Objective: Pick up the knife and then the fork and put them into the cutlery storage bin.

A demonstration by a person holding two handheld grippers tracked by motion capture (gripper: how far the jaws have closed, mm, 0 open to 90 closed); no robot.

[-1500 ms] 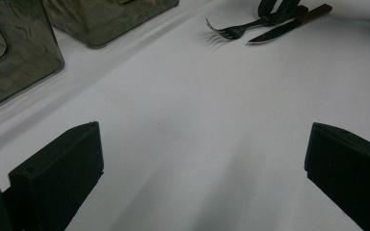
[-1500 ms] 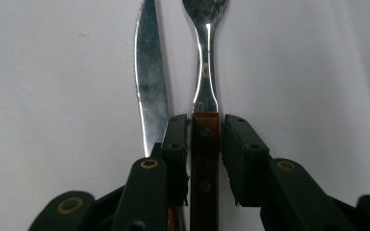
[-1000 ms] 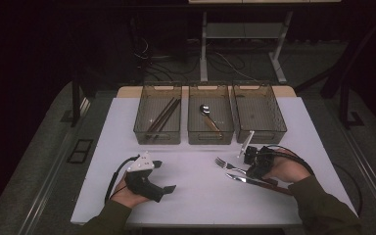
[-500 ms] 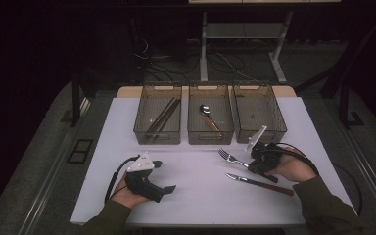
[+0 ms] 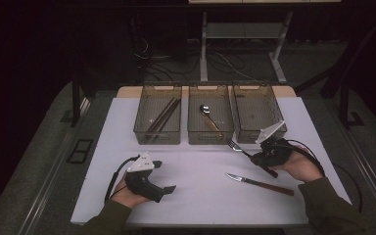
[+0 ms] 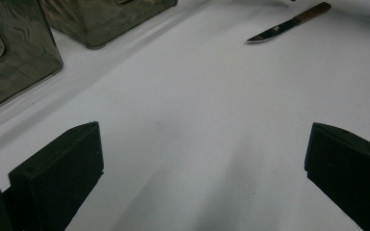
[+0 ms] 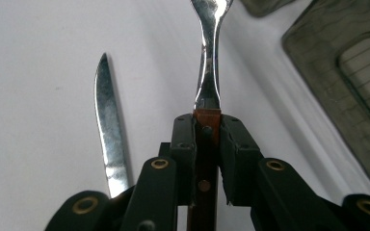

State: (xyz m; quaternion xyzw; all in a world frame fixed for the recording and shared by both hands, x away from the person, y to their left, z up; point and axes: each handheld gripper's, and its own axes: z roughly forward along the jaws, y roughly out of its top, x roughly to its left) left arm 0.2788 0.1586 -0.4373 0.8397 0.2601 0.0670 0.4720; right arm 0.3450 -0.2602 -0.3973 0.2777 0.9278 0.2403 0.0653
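My right tool (image 7: 206, 139) clamps the fork (image 7: 208, 72); I'd keep it level into the right bin (image 5: 257, 110). Left tool (image 6: 202, 159) gapes empty.

- The knife (image 5: 259, 183) lies flat on the white table (image 5: 200, 171), blade pointing left, wooden handle to the right.
- Three clear bins stand in a row at the table's far side.
- The left bin (image 5: 159, 119) holds dark chopsticks (image 5: 162, 116).
- The middle bin (image 5: 210, 120) holds a spoon (image 5: 208, 116).
- The right bin (image 5: 257, 115) stands beside it.
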